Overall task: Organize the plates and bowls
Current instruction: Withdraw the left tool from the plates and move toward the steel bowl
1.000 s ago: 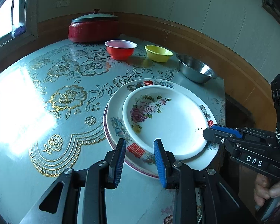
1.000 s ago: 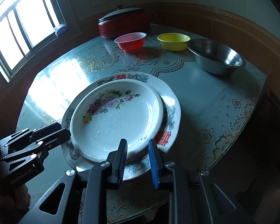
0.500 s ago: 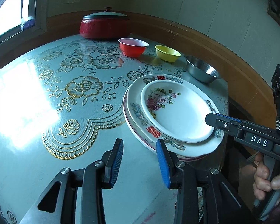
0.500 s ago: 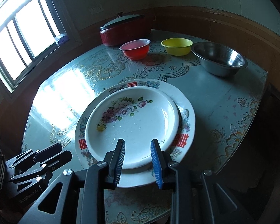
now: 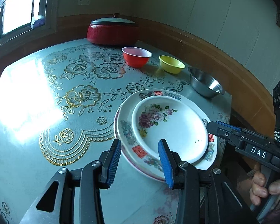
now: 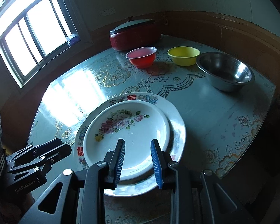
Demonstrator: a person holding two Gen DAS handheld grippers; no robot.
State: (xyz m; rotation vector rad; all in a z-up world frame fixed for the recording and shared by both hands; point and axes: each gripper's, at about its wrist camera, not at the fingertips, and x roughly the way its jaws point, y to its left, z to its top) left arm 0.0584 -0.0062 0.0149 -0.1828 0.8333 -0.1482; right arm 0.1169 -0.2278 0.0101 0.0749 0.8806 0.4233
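Observation:
A white plate with pink flowers lies stacked on a larger plate with red characters on its rim, near the table's front edge. My left gripper is open and empty, just in front of the stack's left rim. My right gripper is open and empty over the stack's near rim; in the left wrist view it shows at the stack's right edge. A red plastic bowl, a yellow bowl and a steel bowl stand apart in a row behind.
A red pot with a dark lid stands at the table's back edge. The table has a floral cloth. Wood-panelled wall runs close behind and to the right. A window is at the left. The table's right edge drops off.
Both grippers have shifted while staying open; the left first drew back, then came in again at the stack's left rim. The right has risen over the near rim. The plates have not moved.

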